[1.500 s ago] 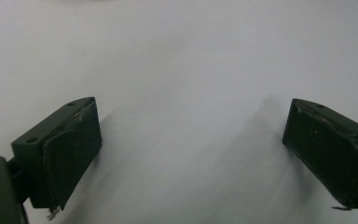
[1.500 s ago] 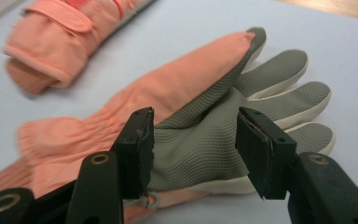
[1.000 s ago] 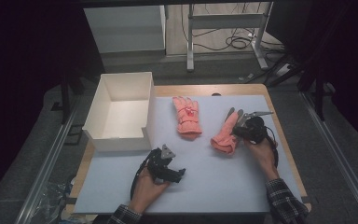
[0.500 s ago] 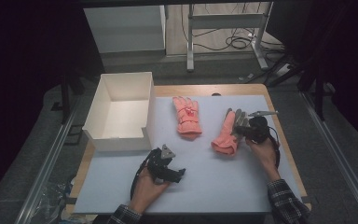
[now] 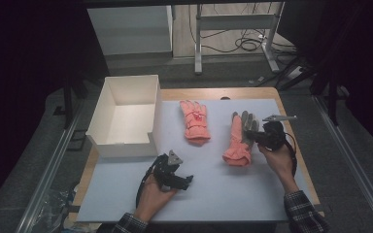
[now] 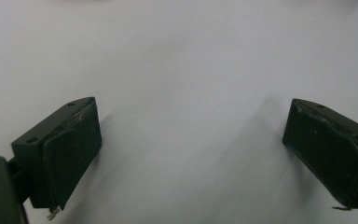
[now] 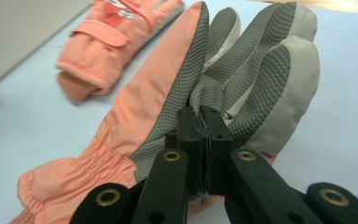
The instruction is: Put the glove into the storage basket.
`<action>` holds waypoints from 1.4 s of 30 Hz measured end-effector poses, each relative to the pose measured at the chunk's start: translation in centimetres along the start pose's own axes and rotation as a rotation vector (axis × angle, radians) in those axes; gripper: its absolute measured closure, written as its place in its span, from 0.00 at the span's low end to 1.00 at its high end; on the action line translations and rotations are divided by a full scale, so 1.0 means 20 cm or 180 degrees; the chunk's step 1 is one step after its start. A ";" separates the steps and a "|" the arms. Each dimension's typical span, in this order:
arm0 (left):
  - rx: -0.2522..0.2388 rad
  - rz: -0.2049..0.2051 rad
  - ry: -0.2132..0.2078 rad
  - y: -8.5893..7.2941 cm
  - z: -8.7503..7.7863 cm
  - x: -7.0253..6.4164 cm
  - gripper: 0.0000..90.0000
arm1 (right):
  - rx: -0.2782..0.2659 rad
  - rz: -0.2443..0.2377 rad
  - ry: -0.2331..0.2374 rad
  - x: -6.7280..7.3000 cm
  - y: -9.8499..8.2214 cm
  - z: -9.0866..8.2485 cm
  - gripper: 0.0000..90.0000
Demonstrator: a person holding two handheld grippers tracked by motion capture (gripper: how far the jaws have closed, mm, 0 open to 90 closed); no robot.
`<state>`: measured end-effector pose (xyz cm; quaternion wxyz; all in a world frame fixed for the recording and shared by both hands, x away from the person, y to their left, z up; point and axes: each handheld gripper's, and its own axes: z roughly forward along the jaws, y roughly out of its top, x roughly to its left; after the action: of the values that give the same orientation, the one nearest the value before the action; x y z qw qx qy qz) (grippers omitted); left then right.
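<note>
Two pink gloves lie on a pale blue mat. The left glove rests flat, back up. The right glove is tipped on its edge, its grey gridded palm and pale fingertips facing my right gripper, which is shut on a fold of palm fabric near the fingers. At the mat's front left, my left gripper lies low over the bare mat, jaws wide open with nothing between them.
A white open box stands at the mat's left edge, beside the left glove. Bare wooden tabletop borders the mat at the back. Beyond the table are a metal stand and cables on the floor.
My right gripper has risen a little with the right glove pinched in it, lifting the glove's finger side off the mat. The left gripper and the other glove have stayed put.
</note>
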<state>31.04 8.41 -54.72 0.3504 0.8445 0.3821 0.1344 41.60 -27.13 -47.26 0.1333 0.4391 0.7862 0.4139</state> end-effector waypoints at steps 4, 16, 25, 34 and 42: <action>-0.0005 -0.0006 0.0001 0.00 0.00 0.00 0.05 | -0.0034 -0.0050 0.0118 0.04 0.00 -0.05 0.97; -0.0009 0.0014 0.0009 0.00 0.00 0.00 0.05 | -0.0068 -0.0181 0.0581 0.22 -0.05 -0.13 0.97; 0.0001 0.0003 0.0001 0.00 0.00 0.00 0.05 | 0.0106 -0.0332 0.0847 0.35 -0.15 -0.12 0.97; 0.0002 0.0005 0.0000 0.00 0.00 0.00 0.05 | 0.0263 -0.0191 0.0990 0.37 -0.25 -0.02 0.97; 0.0000 0.0004 0.0001 0.00 0.00 0.00 0.05 | 0.0302 -0.0161 0.1010 0.39 -0.29 0.06 0.97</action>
<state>31.04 8.42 -54.72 0.3502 0.8448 0.3816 0.1348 34.36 -21.77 -51.29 -0.0030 0.3541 0.8268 0.4370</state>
